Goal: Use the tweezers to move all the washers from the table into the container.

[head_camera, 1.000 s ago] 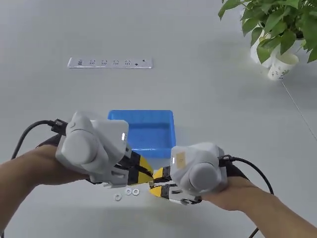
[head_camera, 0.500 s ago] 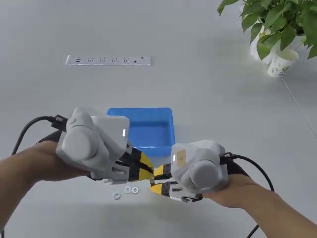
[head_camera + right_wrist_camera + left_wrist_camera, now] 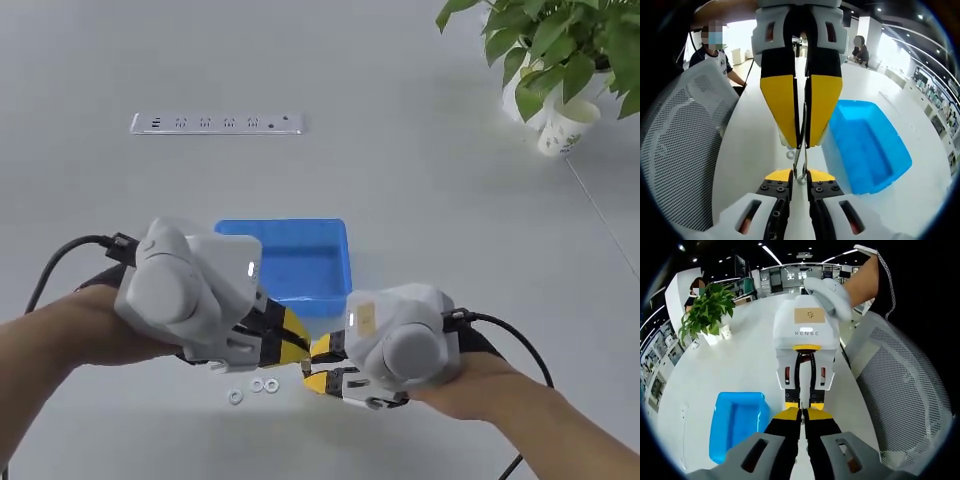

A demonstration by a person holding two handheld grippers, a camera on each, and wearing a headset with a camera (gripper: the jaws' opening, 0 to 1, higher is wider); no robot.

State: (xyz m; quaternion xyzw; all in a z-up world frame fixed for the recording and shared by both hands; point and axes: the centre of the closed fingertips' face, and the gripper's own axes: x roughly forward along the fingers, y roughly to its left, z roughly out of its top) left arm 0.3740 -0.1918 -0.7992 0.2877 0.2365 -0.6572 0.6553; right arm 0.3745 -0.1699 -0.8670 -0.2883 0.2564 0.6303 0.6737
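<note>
My two grippers meet tip to tip just in front of the blue container (image 3: 300, 262). The left gripper (image 3: 296, 350) comes in from the left and the right gripper (image 3: 318, 368) from the right. Thin metal tweezers (image 3: 801, 150) run between them. The right gripper (image 3: 800, 176) is shut on one end, and the left gripper's yellow pads (image 3: 782, 107) close around the other part. Three small white washers (image 3: 257, 387) lie on the table right below the left gripper's jaws. One washer (image 3: 790, 154) sits beside the tweezers in the right gripper view.
A white power strip (image 3: 215, 123) lies at the far side of the table. A potted plant (image 3: 560, 60) stands at the far right corner, with a thin cable running down from it. A white mesh chair (image 3: 900, 390) stands beside the table.
</note>
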